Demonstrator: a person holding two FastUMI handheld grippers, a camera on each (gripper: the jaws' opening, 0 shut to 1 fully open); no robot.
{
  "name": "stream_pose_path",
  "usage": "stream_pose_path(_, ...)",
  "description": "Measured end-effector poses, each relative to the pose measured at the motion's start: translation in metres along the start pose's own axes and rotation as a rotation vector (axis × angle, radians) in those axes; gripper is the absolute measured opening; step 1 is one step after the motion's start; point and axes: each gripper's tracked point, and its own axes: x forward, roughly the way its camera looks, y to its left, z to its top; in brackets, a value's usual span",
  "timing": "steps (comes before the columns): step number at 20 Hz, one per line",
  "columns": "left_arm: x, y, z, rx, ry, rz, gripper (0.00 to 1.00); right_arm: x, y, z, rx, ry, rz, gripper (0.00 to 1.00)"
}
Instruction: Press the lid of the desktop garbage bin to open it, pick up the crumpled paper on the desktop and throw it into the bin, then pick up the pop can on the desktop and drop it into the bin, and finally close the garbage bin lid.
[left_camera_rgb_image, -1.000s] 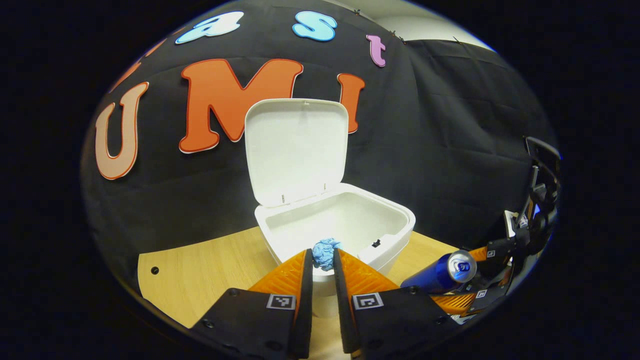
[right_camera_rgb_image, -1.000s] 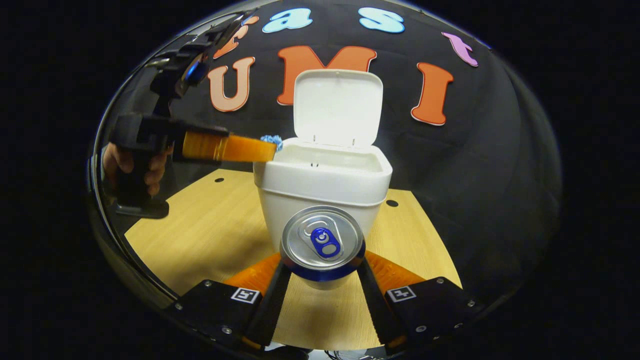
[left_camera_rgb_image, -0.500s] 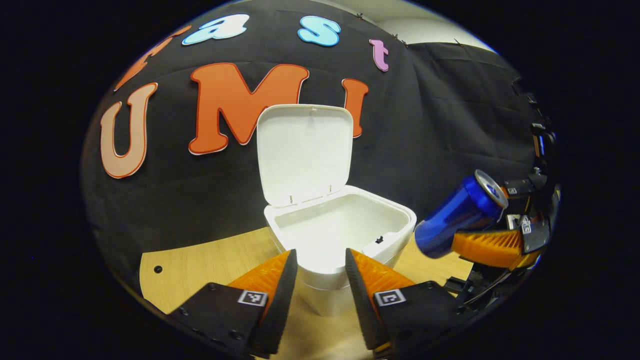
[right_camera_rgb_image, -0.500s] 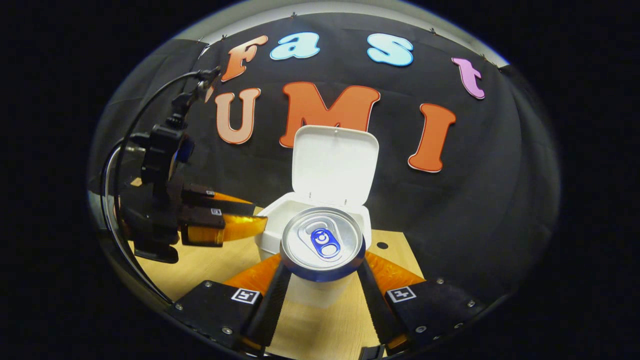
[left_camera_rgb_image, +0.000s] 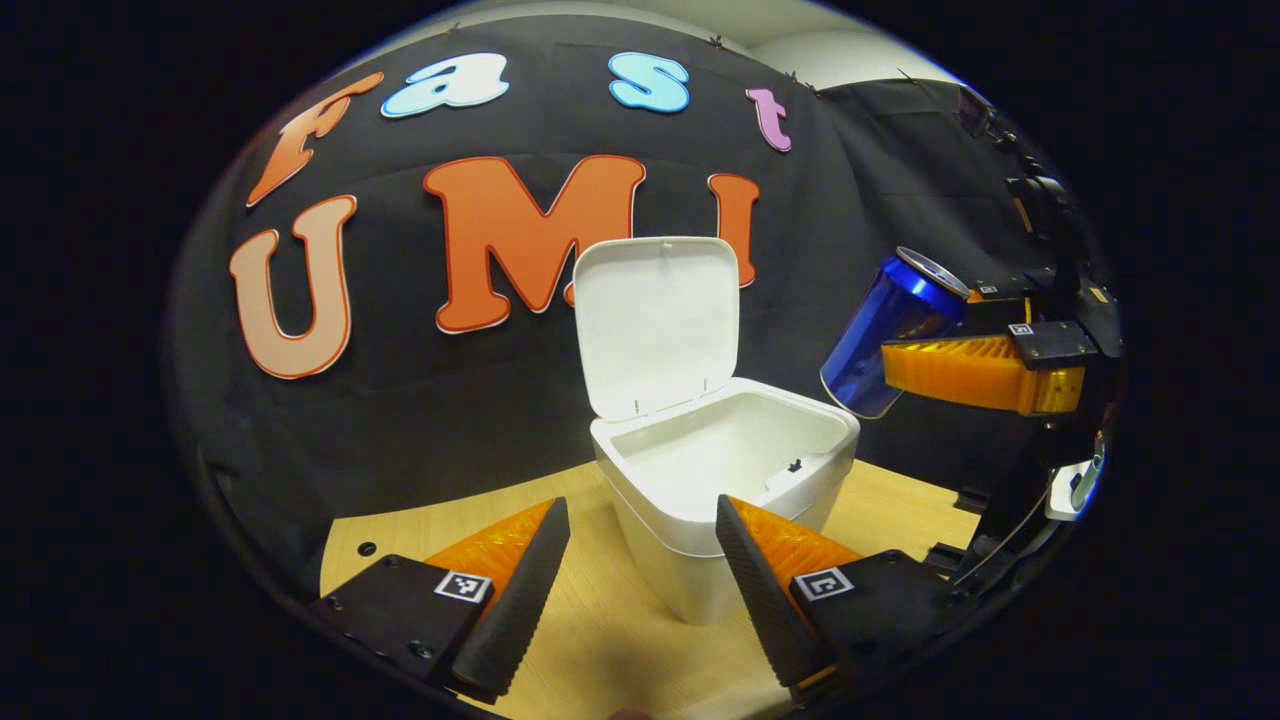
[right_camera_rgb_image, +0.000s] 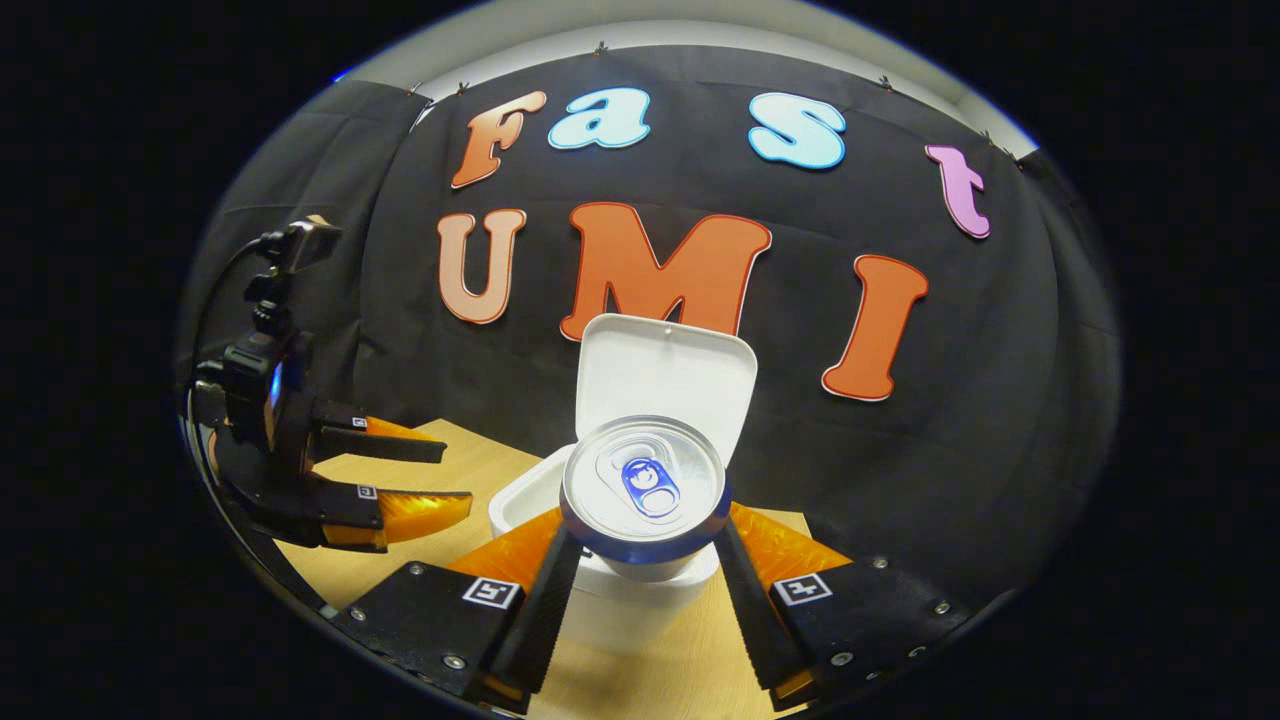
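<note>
A: Where's the right gripper (right_camera_rgb_image: 640, 560)?
B: Raised above the bench (left_camera_rgb_image: 600, 620), level with the bin's (left_camera_rgb_image: 700, 510) rim and off at its 3 o'clock in the left gripper view. Its fingers (left_camera_rgb_image: 950, 370) are clamped on the can (left_camera_rgb_image: 890, 335), which tilts, its top up and away from the bin.
A: And in its own view?
B: The can's top (right_camera_rgb_image: 643, 485) faces the camera, in front of the open bin (right_camera_rgb_image: 620, 590) and its upright lid (right_camera_rgb_image: 665, 375).
A: The left gripper (left_camera_rgb_image: 640, 560)?
B: Low, facing the bin, fingers (left_camera_rgb_image: 520, 590) spread wide, holding nothing. The paper can't be seen.
</note>
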Motion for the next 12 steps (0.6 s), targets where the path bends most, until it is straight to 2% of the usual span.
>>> stream_pose_path(6, -0.019, 0.035, 0.003, -0.004, -0.021, 0.120, 0.98, 0.032, -0.005, -0.005, -0.015, 0.018, 0.017, 0.77)
stream_pose_path(7, -0.020, 0.041, 0.002, -0.008, -0.020, 0.138, 0.92, 0.036, -0.005, -0.011, -0.016, 0.033, 0.018, 0.77)
stream_pose_path(8, -0.026, 0.045, 0.001, -0.014, -0.018, 0.150, 0.92, 0.041, -0.006, -0.017, -0.017, 0.049, 0.015, 0.77)
stream_pose_path(9, -0.029, 0.049, 0.000, -0.020, -0.013, 0.164, 0.98, 0.045, -0.005, -0.021, -0.018, 0.064, 0.012, 0.77)
stream_pose_path(12, -0.033, 0.055, -0.006, -0.037, -0.006, 0.192, 0.98, 0.054, -0.006, -0.036, -0.019, 0.104, 0.012, 0.77)
